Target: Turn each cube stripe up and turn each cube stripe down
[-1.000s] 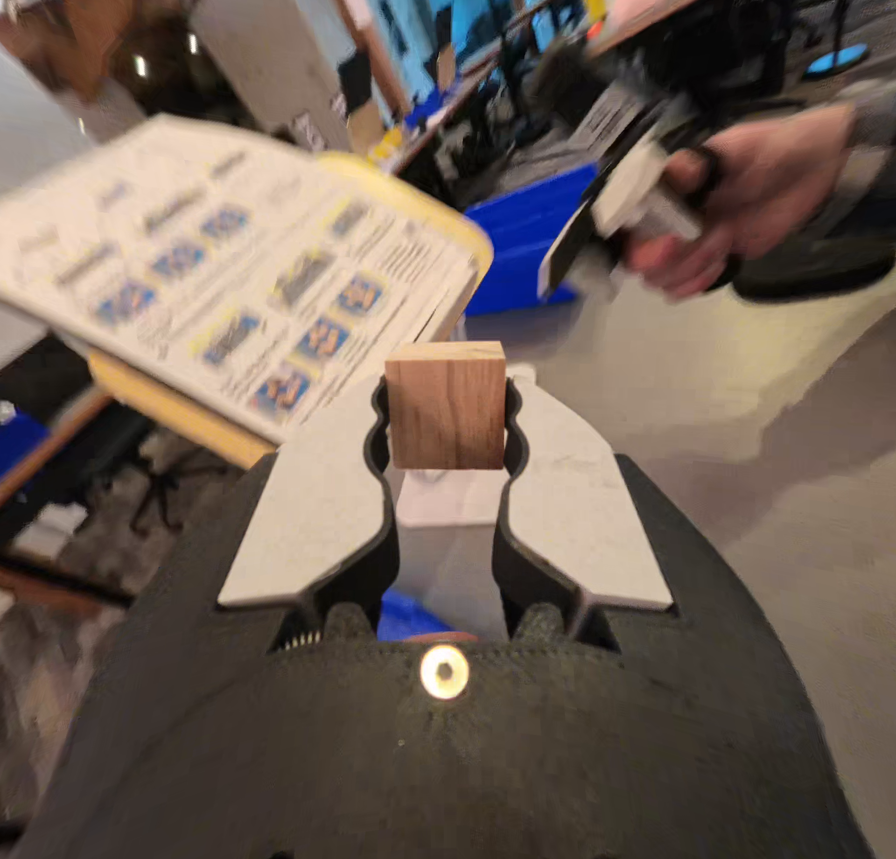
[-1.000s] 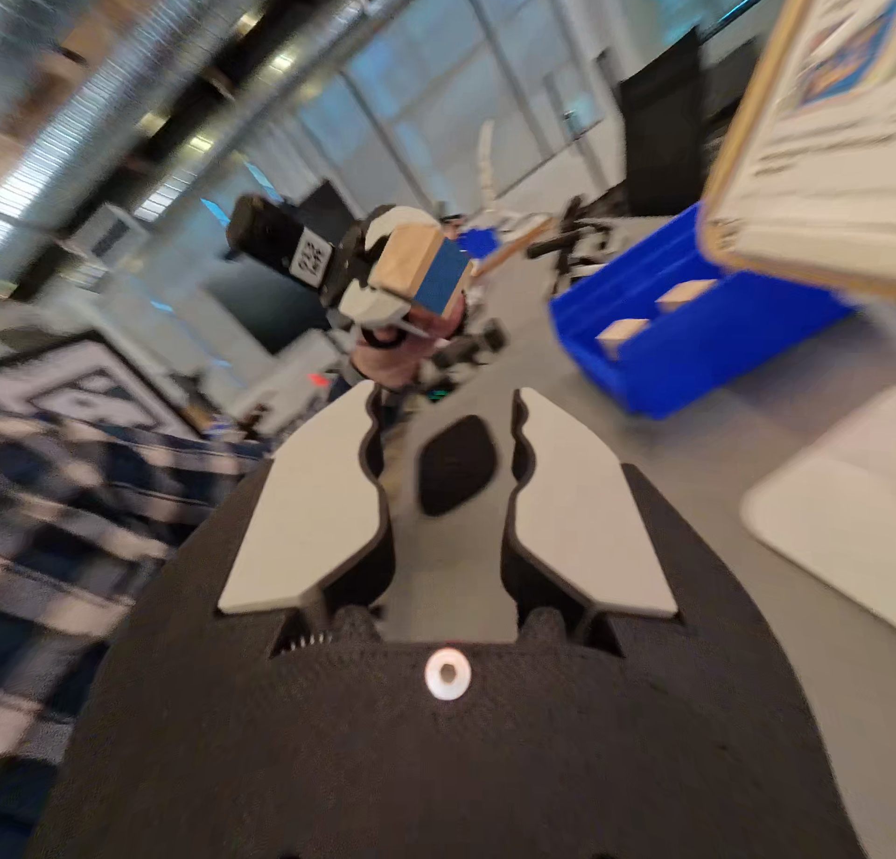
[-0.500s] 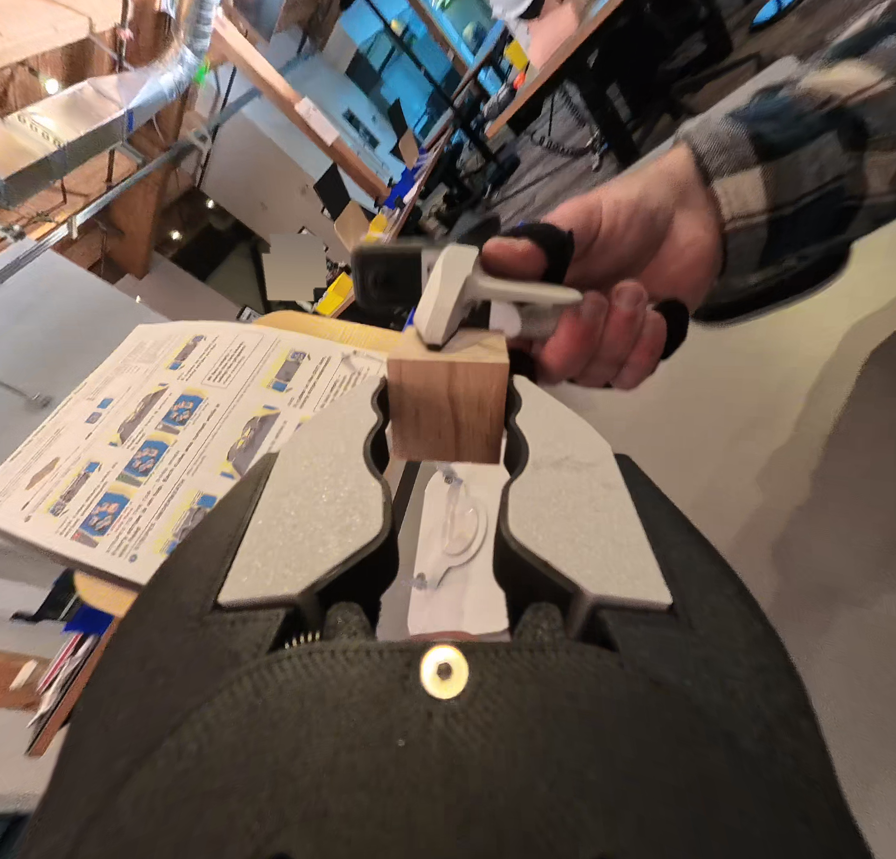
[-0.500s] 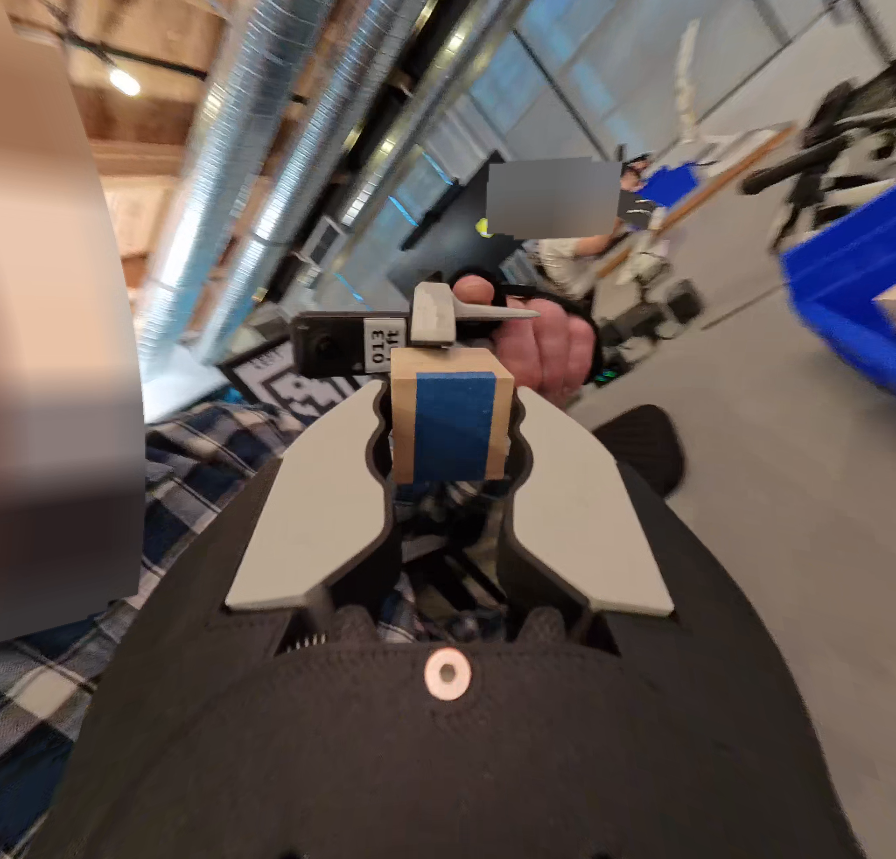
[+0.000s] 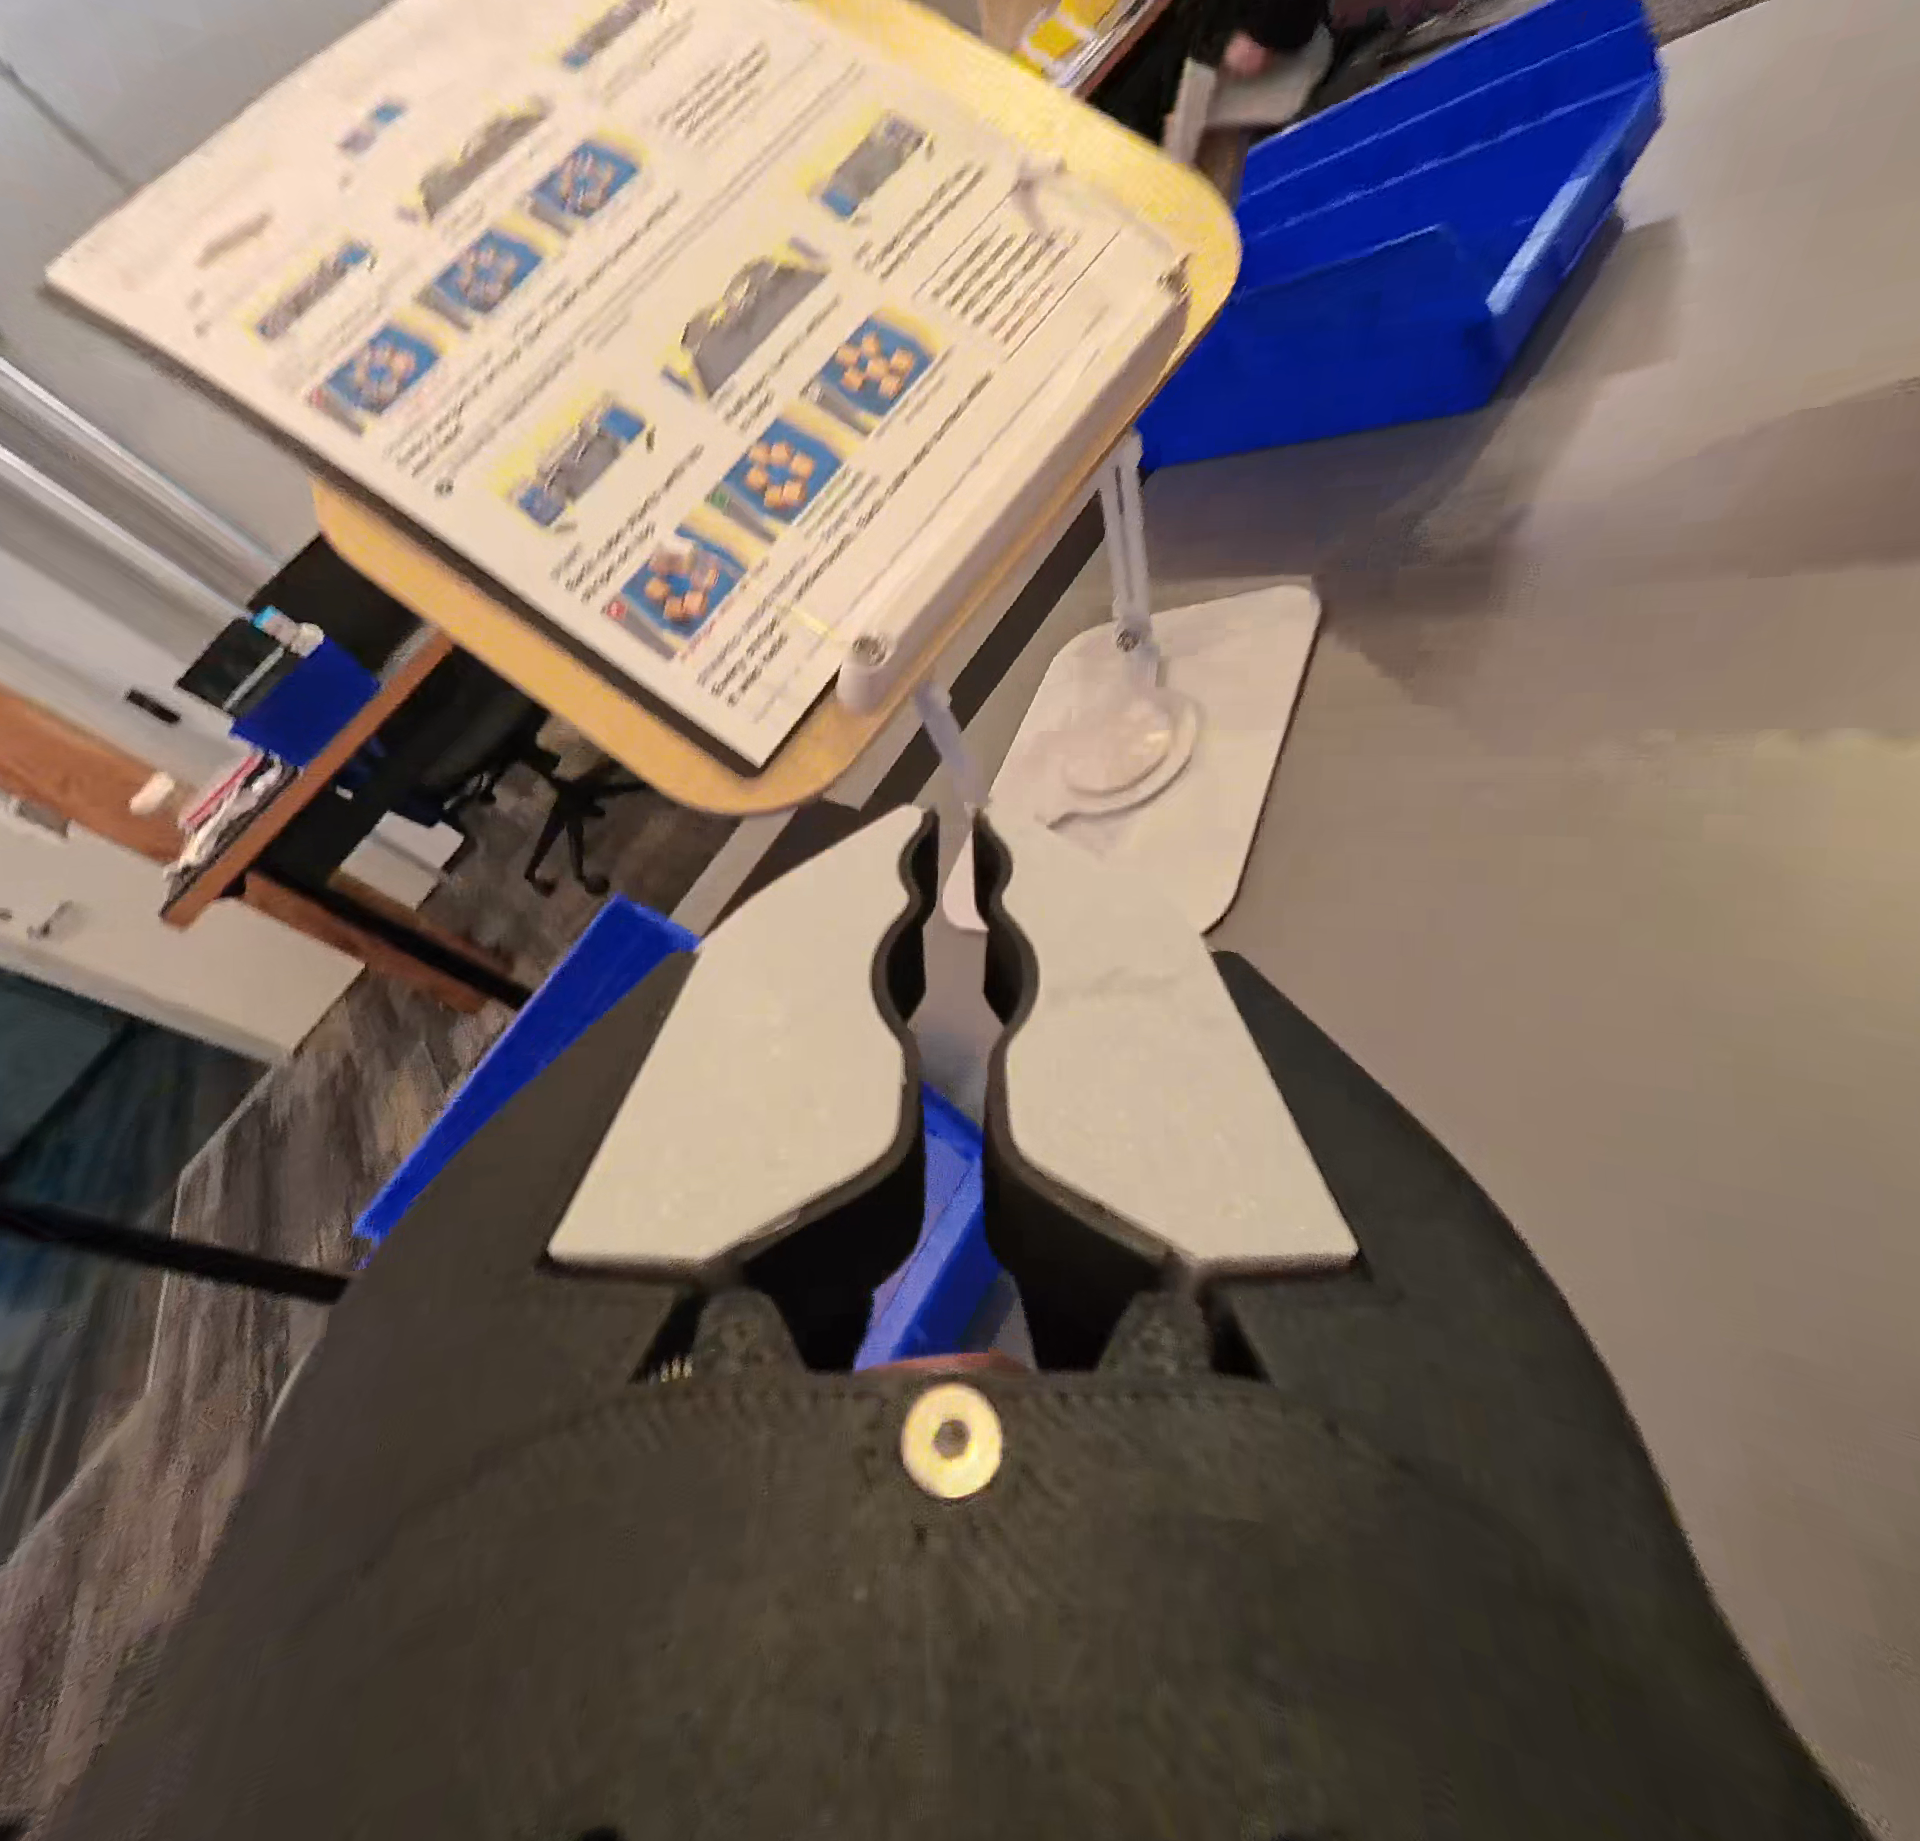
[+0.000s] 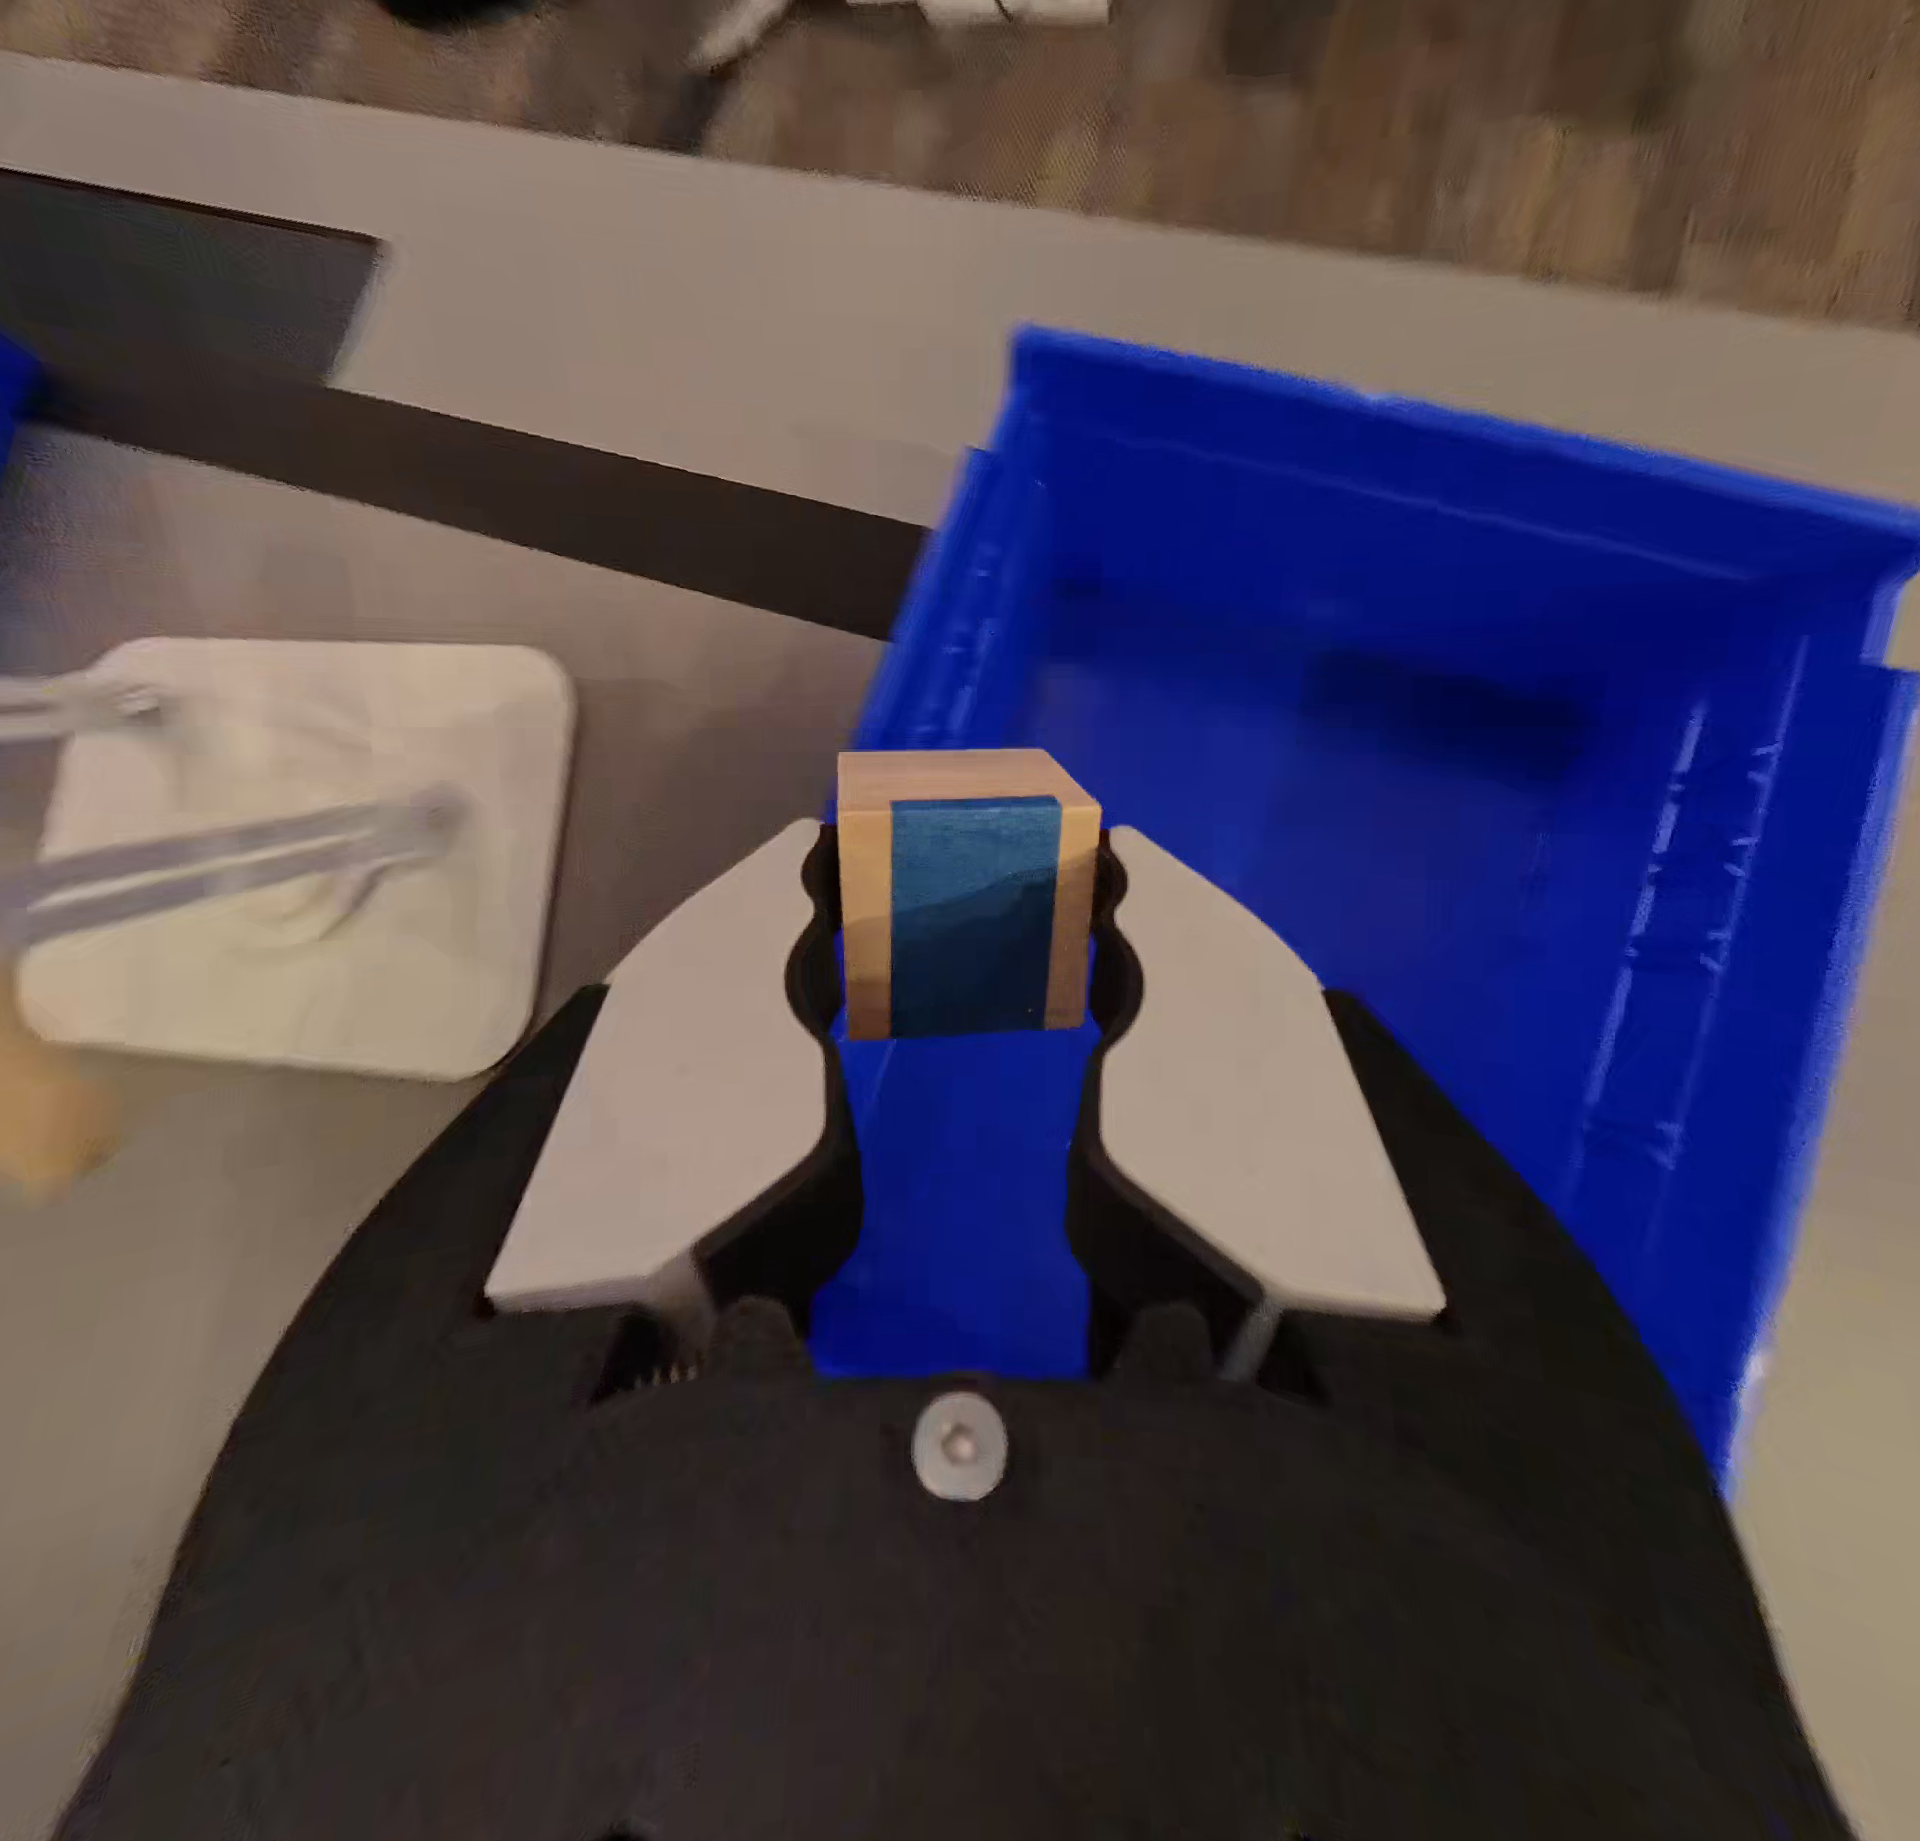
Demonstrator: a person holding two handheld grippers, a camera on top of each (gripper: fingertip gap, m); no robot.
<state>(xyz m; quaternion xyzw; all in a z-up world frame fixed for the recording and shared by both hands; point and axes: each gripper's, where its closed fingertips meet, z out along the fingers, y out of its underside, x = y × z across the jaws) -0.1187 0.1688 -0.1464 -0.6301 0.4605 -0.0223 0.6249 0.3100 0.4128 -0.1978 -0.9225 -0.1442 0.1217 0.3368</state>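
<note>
While the right gripper [image 6: 966,908] clamps 1 wood cube [image 6: 966,898] w/ blue stripe [image 6: 971,918] – 1 blue bin [image 6: 1455,752] just ahead-right, white stand base [image 6: 291,856] to its left – the left gripper [image 5: 958,856] is nearly closed, empty.

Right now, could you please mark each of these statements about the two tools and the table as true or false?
1. The right tool holds a wooden cube with a blue stripe. True.
2. The left tool holds a wooden cube. False: nothing is between its nearly closed fingers.
3. The held cube hangs over a blue bin. True.
4. That bin is full of cubes. False: the part in view shows none.
5. An instruction sheet rests on a stand. True.
</note>
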